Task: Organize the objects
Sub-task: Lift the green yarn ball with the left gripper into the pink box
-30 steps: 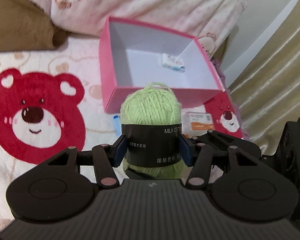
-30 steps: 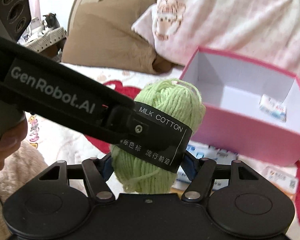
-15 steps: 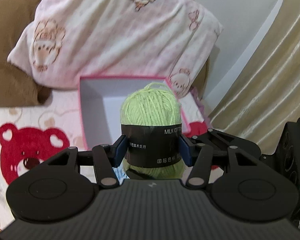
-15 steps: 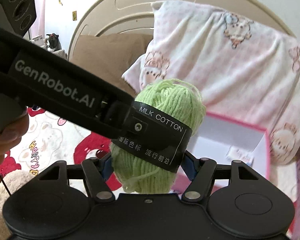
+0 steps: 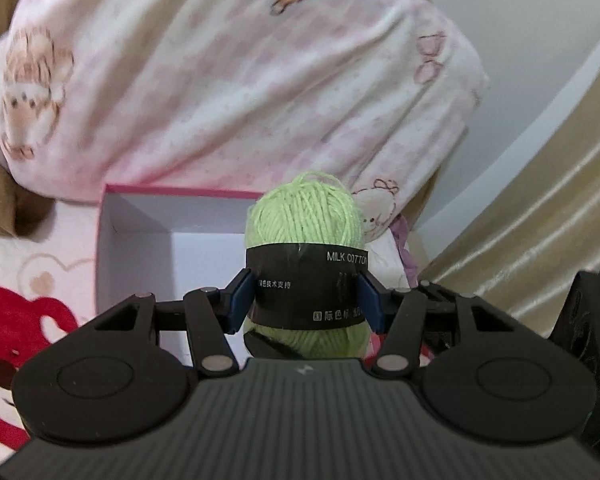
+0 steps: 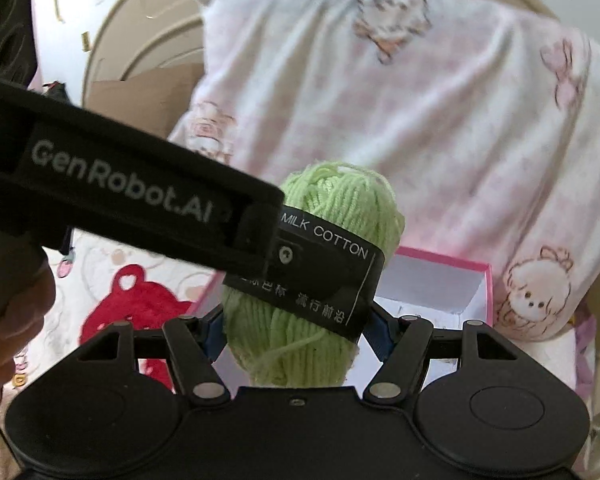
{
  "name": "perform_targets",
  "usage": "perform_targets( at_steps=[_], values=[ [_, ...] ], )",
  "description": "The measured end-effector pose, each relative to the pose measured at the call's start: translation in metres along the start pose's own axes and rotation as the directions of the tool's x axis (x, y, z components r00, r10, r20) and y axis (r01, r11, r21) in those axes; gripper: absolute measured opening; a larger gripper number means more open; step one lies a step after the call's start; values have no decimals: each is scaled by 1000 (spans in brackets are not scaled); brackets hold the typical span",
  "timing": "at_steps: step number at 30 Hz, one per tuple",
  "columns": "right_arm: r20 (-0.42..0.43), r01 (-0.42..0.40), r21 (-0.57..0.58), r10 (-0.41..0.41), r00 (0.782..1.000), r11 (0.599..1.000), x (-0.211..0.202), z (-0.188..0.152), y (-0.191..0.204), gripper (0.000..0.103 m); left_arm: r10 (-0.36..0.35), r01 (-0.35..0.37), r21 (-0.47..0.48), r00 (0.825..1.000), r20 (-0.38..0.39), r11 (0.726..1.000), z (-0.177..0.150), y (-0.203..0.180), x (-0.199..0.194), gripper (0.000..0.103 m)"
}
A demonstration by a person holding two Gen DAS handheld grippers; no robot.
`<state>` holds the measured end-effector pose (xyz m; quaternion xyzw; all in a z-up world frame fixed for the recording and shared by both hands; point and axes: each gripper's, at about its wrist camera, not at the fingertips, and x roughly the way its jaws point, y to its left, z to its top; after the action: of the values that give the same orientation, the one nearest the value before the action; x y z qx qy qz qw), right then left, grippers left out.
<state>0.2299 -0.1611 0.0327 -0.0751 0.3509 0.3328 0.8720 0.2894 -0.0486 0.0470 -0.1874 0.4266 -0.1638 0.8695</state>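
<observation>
Both tools — left tool (image 5: 305, 300), right tool (image 6: 296, 330) — pinch one green yarn ball (image 5: 306, 216) above the pink box (image 5: 140, 216).

I am seeing a light-green ball of yarn (image 5: 305, 216) wearing a black paper band, a pink cardboard box (image 5: 148, 192) showing white inside, a pale-pink bear-print pillow (image 5: 240, 80) filling the upper frame, and a red bear-patterned blanket (image 5: 16, 336) at lower left.

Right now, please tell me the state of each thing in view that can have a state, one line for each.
Yarn: held in the air by both claws, black label band still on.
Left claw: shut on the yarn, pads on the band.
Right claw: shut on the yarn, lower down.
Box: open, no lid on it, upright on the bed.
Pillow: leaning up behind the box.
</observation>
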Motion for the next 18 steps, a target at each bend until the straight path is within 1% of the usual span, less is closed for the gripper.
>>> perform_targets(
  at_steps=[5,10,15,18],
  values=[
    [-23,-33,70,34,999,997,39,-12,-21,72,-1,1,-34,1000,-17,999,-5,23,39,54],
    [-78,-49,91,56,995,995,78,-26,-39,71,-6,3,-80,999,-47,997,-8,44,81,54],
    [-127,-44,135,61,990,990,114,-35,-56,71,7,-16,-111,997,-82,994,-9,60,120,54],
    [-166,-12,173,42,985,985,129,-39,-61,70,10,-24,-124,994,-108,992,-11,65,135,54]
  ],
)
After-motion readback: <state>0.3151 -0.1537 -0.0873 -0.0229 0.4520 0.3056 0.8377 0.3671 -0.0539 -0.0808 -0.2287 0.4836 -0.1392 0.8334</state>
